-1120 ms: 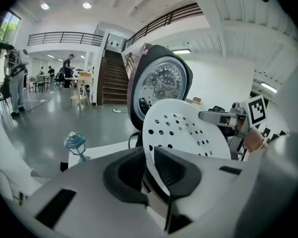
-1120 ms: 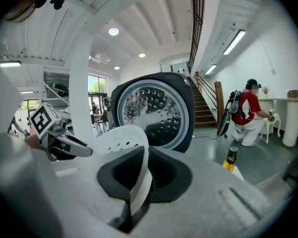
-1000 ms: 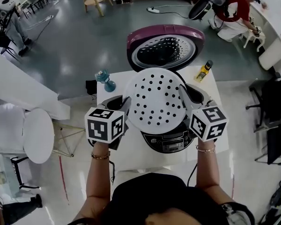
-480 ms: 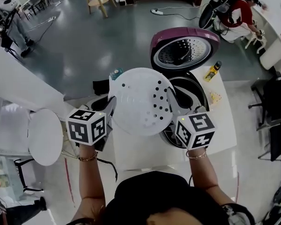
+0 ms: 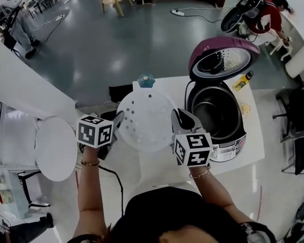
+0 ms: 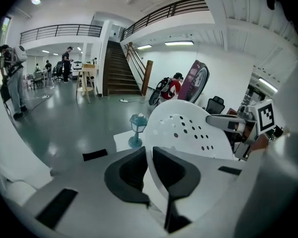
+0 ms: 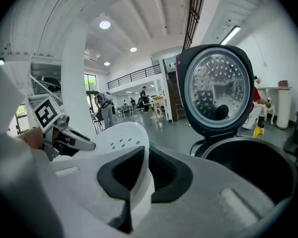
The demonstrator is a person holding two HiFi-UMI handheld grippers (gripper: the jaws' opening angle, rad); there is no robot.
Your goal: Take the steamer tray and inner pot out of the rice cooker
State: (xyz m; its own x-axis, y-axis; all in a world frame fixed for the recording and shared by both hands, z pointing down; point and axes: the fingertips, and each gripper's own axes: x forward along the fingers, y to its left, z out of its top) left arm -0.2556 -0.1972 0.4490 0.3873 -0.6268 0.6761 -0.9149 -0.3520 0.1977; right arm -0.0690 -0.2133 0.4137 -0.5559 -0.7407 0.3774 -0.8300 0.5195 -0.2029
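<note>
steamer tray: we're holding the steamer tray (image 5: 144,119) up over the left part of the bench (image 5: 157,162). It's just left of the open rice cooker (image 5: 228,147) and clear of it.
left tongs: the left tongs (image 5: 117,121) are clamping the tray's left rim, jaws nearly together with only the thin white edge between them.
right tongs: same deal for the right tongs (image 5: 178,118), pinching the right rim.
inner pot: the inner pot (image 5: 213,110) is sitting in the cooker, right of centre, under the raised purple lid (image 5: 223,57).
step, we reckon: the tray is out, so we're looking for a spot to park it.
doing it well: we're thinking keep both rims level and lower it flat onto bare bench. Stay off the little teal lantern (image 5: 146,79) at the bench's top edge, and let go only once the tray rests.
hard to see: the tray is covering the bench under it, so we can't tell what's there or how big the gap is. The pot's inside is dark, and the right tongs are hiding its near-left rim.
</note>
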